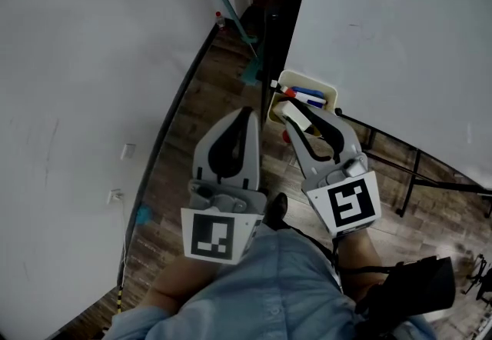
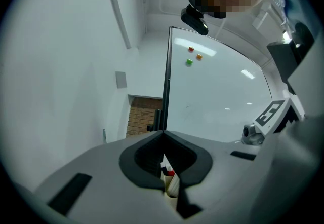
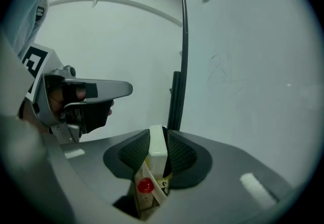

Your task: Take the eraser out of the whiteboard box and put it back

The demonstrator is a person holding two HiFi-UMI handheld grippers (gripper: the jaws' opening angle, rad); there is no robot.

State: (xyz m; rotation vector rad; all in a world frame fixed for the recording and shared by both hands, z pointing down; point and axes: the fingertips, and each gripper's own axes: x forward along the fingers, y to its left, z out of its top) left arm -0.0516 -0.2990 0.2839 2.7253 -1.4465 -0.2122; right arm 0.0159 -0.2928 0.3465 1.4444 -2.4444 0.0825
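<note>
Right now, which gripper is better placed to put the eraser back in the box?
Right. The right gripper clamps the eraser and hangs just over the box. The left gripper is shut and empty, off to the side.

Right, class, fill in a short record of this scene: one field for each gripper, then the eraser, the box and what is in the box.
Left gripper: jaws together, nothing held
Right gripper: closed on the eraser
Eraser: white block, upright between the pads, just over the box
Box: cream, at the edge of the whiteboard
Contents: markers, red and blue showing
</note>
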